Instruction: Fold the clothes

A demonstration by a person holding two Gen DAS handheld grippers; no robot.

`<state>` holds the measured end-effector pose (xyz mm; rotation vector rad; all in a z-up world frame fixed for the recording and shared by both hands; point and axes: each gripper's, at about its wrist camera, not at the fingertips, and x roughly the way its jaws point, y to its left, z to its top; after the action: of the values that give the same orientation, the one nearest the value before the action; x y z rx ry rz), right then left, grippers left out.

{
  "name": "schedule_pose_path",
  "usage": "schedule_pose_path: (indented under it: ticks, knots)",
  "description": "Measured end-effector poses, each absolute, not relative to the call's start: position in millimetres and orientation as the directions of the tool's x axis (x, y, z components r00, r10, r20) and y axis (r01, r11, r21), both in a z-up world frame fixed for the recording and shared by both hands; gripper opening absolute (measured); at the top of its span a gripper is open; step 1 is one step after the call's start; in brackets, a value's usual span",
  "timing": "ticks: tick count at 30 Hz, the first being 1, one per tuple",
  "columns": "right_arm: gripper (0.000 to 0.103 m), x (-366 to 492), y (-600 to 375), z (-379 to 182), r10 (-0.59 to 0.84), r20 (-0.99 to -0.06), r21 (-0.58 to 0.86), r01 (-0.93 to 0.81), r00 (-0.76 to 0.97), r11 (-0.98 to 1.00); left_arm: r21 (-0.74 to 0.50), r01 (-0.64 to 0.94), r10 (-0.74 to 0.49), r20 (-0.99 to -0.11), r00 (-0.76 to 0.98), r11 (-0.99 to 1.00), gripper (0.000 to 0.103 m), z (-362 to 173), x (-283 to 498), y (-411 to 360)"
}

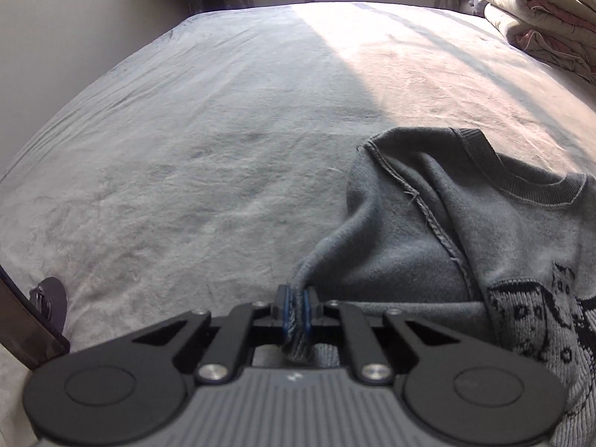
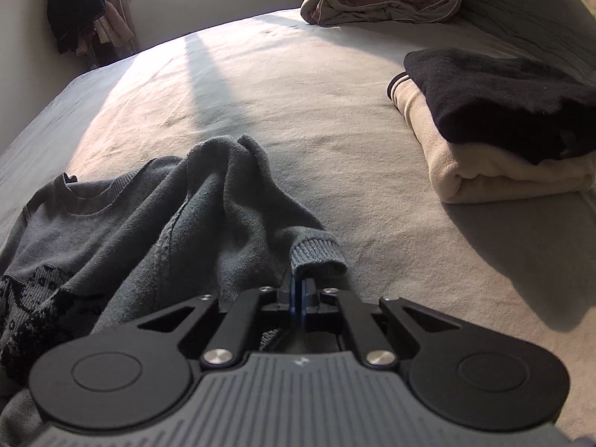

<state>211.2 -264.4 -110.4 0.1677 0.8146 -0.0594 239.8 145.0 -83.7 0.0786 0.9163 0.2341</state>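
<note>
1. A grey sweater (image 1: 484, 231) lies bunched up on the bed (image 1: 223, 130), near the person.
2. The left gripper (image 1: 296, 311) is clenched on a thin bit of the sweater's edge, most likely a sleeve end. The cloth runs from there away to the right and far side.
3. The right gripper (image 2: 298, 298) is clenched on the other sleeve, right by the ribbed cuff (image 2: 316, 257). Here the sweater (image 2: 130, 216) spreads out to the left and far side.
4. So the sweater sits between the two grippers. Its neck hole points to the far side, and its body comes back toward the person. Each gripper is next to its own sleeve, so neither one is nearer.
5. The next move is probably to pull the sleeves apart to spread it flat.
6. A dark knitted pattern shows on the front, but no words or brand can be read.
7. Far to the right, a folded black top (image 2: 503, 100) rests on a folded cream one (image 2: 484, 171).
</note>
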Motion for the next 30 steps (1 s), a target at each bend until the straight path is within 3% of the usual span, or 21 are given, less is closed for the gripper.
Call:
schedule_pose_path:
  ticks: [9, 15, 19, 20, 21, 22, 24, 26, 30]
  knots:
    - [0.002, 246.8, -308.7, -94.6, -0.168, -0.694, -0.006, 0.229, 0.7, 0.973, 0.26, -0.303, 0.395, -0.696, 0.599, 0.917, 0.007, -60.3, 296.1, 196.9]
    - [0.002, 255.0, -311.9, -102.2, -0.152, -0.722, -0.03, 0.188, 0.675, 0.982, 0.218, -0.279, 0.349, -0.709, 0.613, 0.935, 0.009, -62.5, 285.7, 196.7]
    - [0.006, 248.7, -312.6, -106.1, -0.106, -0.737, 0.003, 0.161, 0.668, 0.987, 0.19, -0.263, 0.317, -0.717, 0.621, 0.946, 0.019, -63.9, 278.7, 196.5]
    - [0.016, 244.8, -313.1, -104.3, -0.091, -0.737, 0.023, 0.158, 0.67, 0.987, 0.183, -0.259, 0.309, -0.719, 0.623, 0.948, 0.032, -64.2, 277.0, 196.5]
    - [0.019, 241.4, -313.5, -102.2, -0.079, -0.738, 0.038, 0.159, 0.67, 0.987, 0.176, -0.255, 0.301, -0.72, 0.625, 0.951, 0.045, -64.6, 275.2, 196.4]
    - [0.021, 237.9, -313.9, -100.0, -0.068, -0.739, 0.053, 0.159, 0.67, 0.986, 0.169, -0.251, 0.293, -0.722, 0.627, 0.953, 0.047, -65.0, 273.5, 196.4]
    - [0.042, 229.7, -313.3, -95.4, -0.046, -0.737, 0.081, 0.155, 0.675, 0.985, 0.155, -0.243, 0.277, -0.725, 0.63, 0.958, 0.048, -65.7, 270.0, 196.3]
    - [0.044, 219.2, -310.2, -89.9, -0.018, -0.732, 0.111, 0.146, 0.681, 0.983, 0.119, -0.226, 0.239, -0.732, 0.638, 0.967, 0.054, -61.1, 258.5, 193.0]
    - [0.044, 194.1, -302.1, -83.7, 0.059, -0.732, 0.198, 0.13, 0.678, 0.972, 0.011, -0.189, 0.133, -0.754, 0.643, 0.982, 0.056, -50.6, 228.6, 186.2]
